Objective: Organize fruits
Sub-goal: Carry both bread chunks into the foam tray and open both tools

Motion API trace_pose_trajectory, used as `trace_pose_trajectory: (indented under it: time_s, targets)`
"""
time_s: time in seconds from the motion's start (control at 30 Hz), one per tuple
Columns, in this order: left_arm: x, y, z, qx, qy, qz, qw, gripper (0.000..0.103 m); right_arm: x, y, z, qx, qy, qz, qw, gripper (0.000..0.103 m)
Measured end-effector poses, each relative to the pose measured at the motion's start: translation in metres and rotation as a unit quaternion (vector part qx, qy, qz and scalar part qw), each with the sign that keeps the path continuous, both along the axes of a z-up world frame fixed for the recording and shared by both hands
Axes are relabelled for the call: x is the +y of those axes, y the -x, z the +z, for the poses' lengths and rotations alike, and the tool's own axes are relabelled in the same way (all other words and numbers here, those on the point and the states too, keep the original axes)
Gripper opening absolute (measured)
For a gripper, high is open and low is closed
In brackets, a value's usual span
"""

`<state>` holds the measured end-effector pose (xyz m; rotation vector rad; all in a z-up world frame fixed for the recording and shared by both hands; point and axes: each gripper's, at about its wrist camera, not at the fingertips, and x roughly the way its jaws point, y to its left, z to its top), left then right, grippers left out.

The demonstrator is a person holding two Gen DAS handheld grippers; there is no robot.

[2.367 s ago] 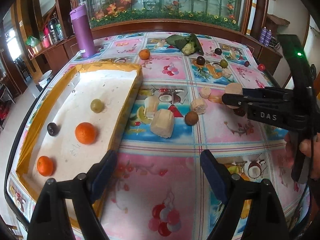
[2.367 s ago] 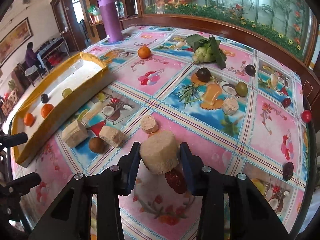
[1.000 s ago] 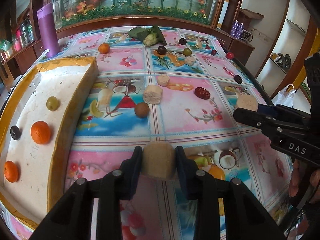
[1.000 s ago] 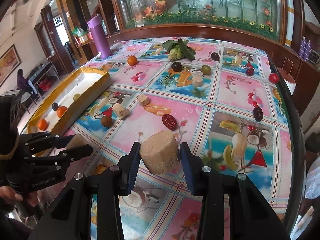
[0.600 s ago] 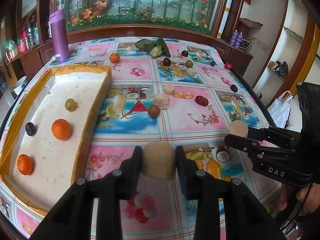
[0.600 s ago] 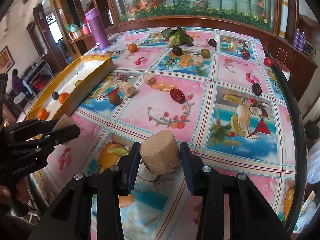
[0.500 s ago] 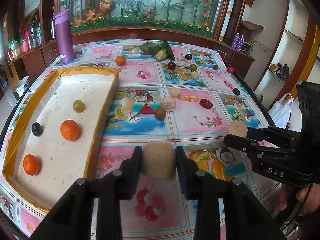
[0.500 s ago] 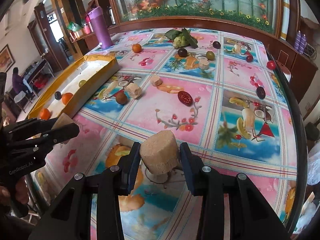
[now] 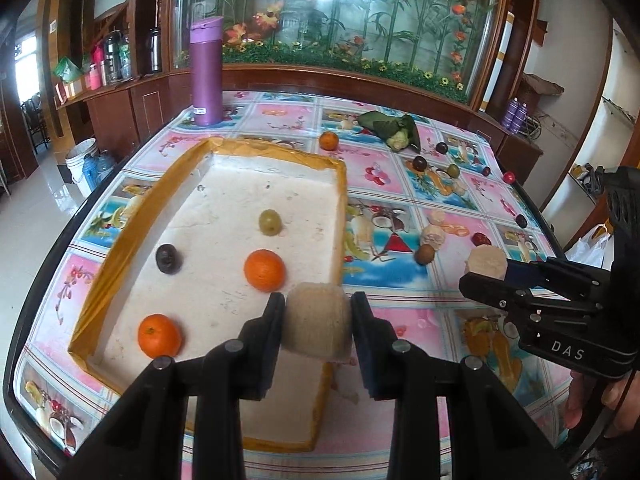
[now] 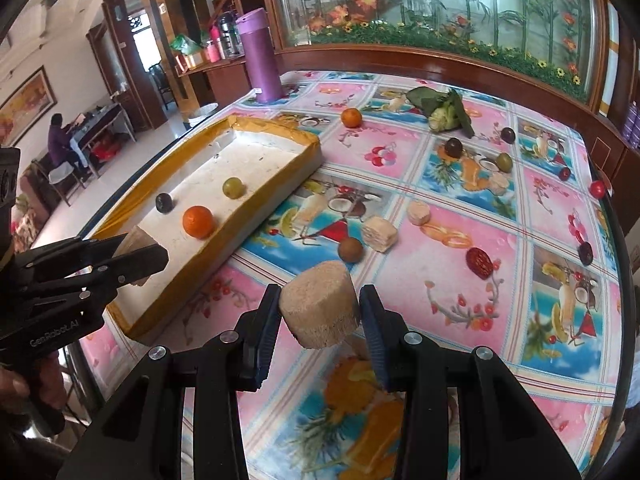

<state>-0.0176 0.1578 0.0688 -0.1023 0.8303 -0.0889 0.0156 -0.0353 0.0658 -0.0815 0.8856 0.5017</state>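
Left gripper [image 9: 318, 326] was clamped on a tan chunk [image 9: 316, 322], held above the tray's [image 9: 132, 216] near end, beside an orange [image 9: 265, 270]. Right gripper [image 10: 320, 310] was clenched on a second chunk [image 10: 320, 304] over the tablecloth [image 10: 460, 280], short of the tray. Risk: a drop from height could bounce the chunk into the round fruits and roll them.

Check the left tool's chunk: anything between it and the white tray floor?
Nothing blocks it. The left tool holds the tan chunk over the tray's near right corner. The orange lies just beyond the chunk; bare floor is beside it, so the drop looks clear if it lands short of it.
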Motion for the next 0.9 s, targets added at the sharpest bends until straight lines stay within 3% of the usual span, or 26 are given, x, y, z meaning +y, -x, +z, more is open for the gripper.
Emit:
trace_pose_trajectory:
  time_s: [0.47,0.67,0.9]
  targets:
    - [0.083,-0.047,-0.004,0.031,-0.014,0.06,0.9976,0.036,0.068,-0.047,0.01,0.007,-0.01,0.028,1.0,0.039]
    - [0.096,-0.084,-0.008,0.045,-0.024,0.065,0.9966,0.036,0.097,-0.081,0.012,0.005,-0.016,0.033,0.999,0.039]
    - [0.099,-0.115,-0.02,0.068,-0.026,0.062,0.9954,0.036,0.121,-0.121,-0.009,0.021,-0.008,0.027,0.999,0.039]
